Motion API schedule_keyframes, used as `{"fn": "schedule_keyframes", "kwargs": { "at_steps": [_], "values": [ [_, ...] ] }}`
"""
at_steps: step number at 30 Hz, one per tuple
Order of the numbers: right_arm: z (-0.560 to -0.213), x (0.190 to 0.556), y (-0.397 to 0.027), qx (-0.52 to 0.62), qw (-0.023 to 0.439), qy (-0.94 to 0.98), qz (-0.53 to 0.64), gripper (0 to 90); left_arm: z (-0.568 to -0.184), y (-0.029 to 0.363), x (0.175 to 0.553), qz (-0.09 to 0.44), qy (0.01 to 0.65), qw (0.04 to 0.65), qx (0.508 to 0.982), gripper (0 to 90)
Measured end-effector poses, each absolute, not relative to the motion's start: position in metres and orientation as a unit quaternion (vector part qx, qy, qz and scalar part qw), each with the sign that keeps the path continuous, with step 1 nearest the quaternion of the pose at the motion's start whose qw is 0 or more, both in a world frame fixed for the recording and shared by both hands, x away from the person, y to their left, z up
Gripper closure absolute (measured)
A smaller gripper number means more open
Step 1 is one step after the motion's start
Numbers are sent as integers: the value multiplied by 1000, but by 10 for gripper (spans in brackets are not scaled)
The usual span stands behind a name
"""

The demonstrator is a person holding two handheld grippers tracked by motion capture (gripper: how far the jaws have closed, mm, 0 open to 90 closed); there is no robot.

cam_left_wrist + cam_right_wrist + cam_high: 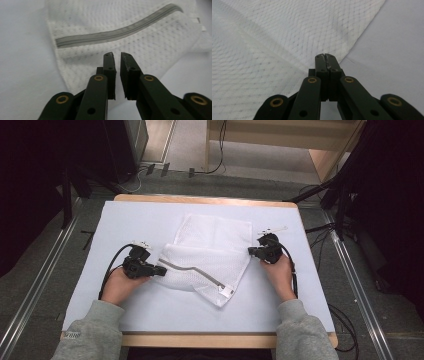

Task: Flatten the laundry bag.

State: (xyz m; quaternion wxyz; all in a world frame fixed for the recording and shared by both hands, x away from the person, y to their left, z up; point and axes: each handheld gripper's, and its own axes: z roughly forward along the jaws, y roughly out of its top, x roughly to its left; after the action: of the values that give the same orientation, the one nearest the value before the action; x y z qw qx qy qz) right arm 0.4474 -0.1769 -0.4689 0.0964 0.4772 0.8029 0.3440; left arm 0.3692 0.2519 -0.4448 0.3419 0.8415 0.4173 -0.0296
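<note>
We work at a bench (125, 220) with a white cover, where a white mesh laundry bag (210, 255) lies folded across the middle, its grey zipper (192, 269) facing up. It looks light, limp and easily bunched, so we would pinch its edges or corners, not the flat middle. Our right gripper (251, 251) has its fingers pressed together at the bag's right edge; whether mesh is caught we cannot tell. Our left gripper (117, 55) sits at the left edge, fingers narrowly apart, holding nothing.
</note>
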Motion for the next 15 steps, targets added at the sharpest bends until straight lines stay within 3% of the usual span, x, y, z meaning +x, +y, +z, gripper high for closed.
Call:
{"fn": "schedule_keyframes", "kwargs": {
  "at_steps": [5,8,15],
  "values": [
    [-470,455,-173,477,106,801,346,900,-441,239,361,-29,395,351,848,765],
    [-466,454,-172,482,98,795,354,806,-441,236,360,-33,388,353,851,689],
    [-439,420,-172,448,110,796,393,724,-438,244,364,-18,399,363,842,580]
  ]
}}
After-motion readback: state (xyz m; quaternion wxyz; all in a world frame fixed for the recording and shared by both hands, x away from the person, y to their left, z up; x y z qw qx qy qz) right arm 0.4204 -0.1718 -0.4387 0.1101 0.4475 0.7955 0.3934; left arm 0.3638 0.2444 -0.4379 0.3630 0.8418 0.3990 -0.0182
